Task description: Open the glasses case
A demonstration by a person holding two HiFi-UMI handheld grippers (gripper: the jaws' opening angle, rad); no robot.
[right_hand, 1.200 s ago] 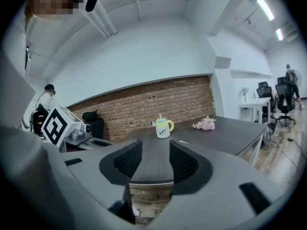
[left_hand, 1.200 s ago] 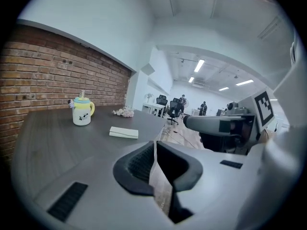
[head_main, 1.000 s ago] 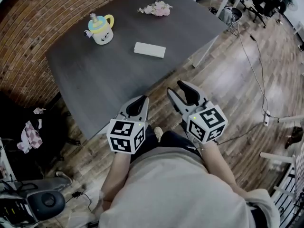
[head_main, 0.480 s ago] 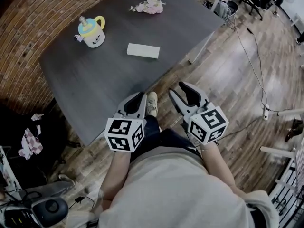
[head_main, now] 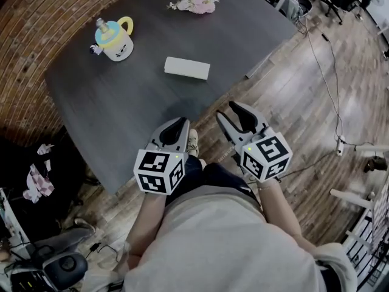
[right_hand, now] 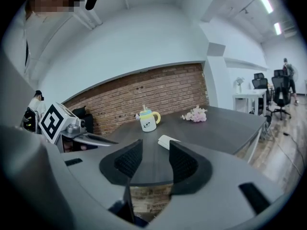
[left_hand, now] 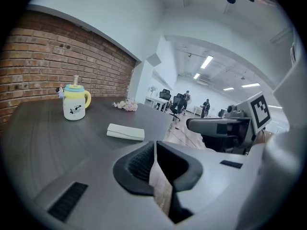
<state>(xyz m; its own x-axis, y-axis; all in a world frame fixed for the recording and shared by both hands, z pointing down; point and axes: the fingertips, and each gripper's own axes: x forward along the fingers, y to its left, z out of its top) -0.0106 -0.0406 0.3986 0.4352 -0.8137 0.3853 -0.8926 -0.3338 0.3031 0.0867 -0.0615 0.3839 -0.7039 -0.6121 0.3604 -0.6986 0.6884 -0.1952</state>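
Left gripper [head_main: 180, 122]: we hold it in front of the waist, pointing forward and slightly down, jaw tips pressed together with nothing between them. Its left marker cube [head_main: 160, 172] sits at the rear, facing up. Right gripper [head_main: 228, 110]: we hold it just beside the left one without touching, pointing the same way, jaws standing apart with nothing in the gap. Its right marker cube [head_main: 265, 157] sits at the rear. Left forearm [head_main: 146, 224] and right forearm [head_main: 282, 215]: bare, reaching forward from the body.
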